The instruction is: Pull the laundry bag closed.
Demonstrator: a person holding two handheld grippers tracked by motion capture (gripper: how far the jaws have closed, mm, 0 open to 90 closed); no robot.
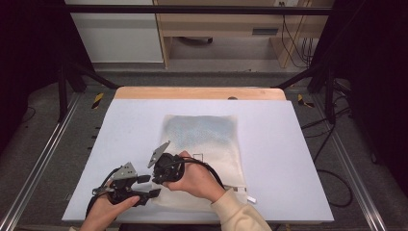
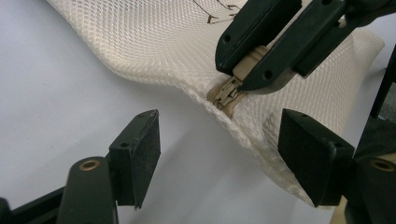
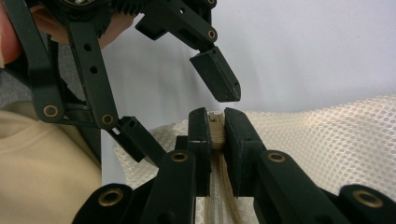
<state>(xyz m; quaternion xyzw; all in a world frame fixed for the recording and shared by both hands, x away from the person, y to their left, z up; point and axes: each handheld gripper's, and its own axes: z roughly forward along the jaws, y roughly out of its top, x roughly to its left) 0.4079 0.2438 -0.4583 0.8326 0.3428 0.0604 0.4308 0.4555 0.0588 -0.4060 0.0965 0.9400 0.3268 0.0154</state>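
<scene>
The mesh bag (image 1: 204, 159) lies on the table (image 1: 120, 134), its zipper pull (image 2: 227, 93) at the near-left corner.

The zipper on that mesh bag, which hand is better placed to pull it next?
Probably the right. The right gripper is already shut on the zipper pull at the mesh bag's corner, while the left gripper stands open beside the edge, placed to steady it.

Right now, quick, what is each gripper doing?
Left gripper: jaws open, holding nothing, beside the mesh bag.
Right gripper: jaws closed on the zipper pull.
</scene>
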